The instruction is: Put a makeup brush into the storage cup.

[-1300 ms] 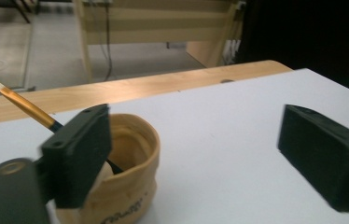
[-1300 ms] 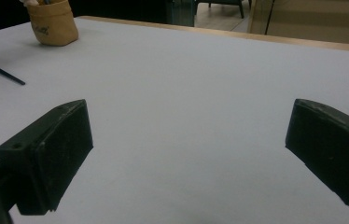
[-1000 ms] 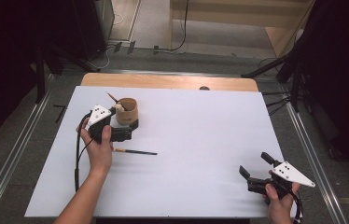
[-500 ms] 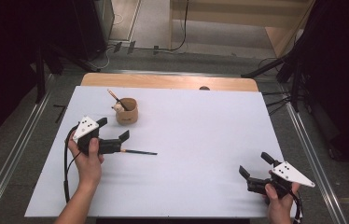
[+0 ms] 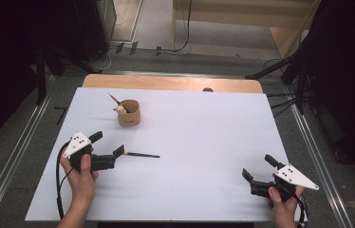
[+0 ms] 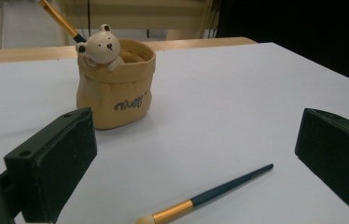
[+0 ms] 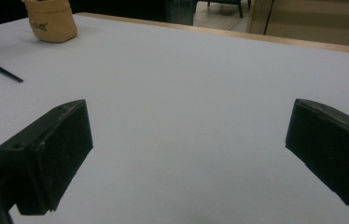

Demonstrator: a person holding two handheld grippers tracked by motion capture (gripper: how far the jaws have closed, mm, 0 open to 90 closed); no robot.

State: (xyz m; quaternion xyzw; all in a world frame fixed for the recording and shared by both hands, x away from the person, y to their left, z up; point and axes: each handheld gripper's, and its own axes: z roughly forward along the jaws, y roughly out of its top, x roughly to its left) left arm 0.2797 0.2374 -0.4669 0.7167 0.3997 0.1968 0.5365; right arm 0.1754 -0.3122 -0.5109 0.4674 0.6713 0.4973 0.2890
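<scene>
white desk [image 5: 204, 142], matte, bare across most of its sheet; wooden strip along the far edge.

left: left hand-held gripper [image 5: 107, 147], held low over the desk at the near left, jaws spread wide and empty, pointing right toward the loose brush. between the jaws in the left gripper view: brush [image 6: 205, 196] lying flat on the desk, dark handle away, gold ferrule and pale tip toward the camera, not touched by either jaw.

behind it, toward the far left: tan pouch-shaped holder [image 5: 129, 113] standing upright, small bear figure [image 6: 100, 46] peeking over its rim, printed lettering on its front; one brush already inside [image 5: 114, 99], leaning out to the far left.

centre: loose brush seen again from above [image 5: 141, 154], just right of the left jaws, apart from the holder.

right: right hand-held gripper [image 5: 257, 172], near right corner, jaws parted and empty, resting idle well apart from brush and holder.

step judged in hand: approach to pick up the loose brush, grasp not yet made.

next move judged to call for: lowering and advancing the left jaws to straddle the thin handle, closing squarely on it near the ferrule, lifting, then carrying toward the holder and tipping upright to drop in beside the first brush without toppling the light pouch.
</scene>
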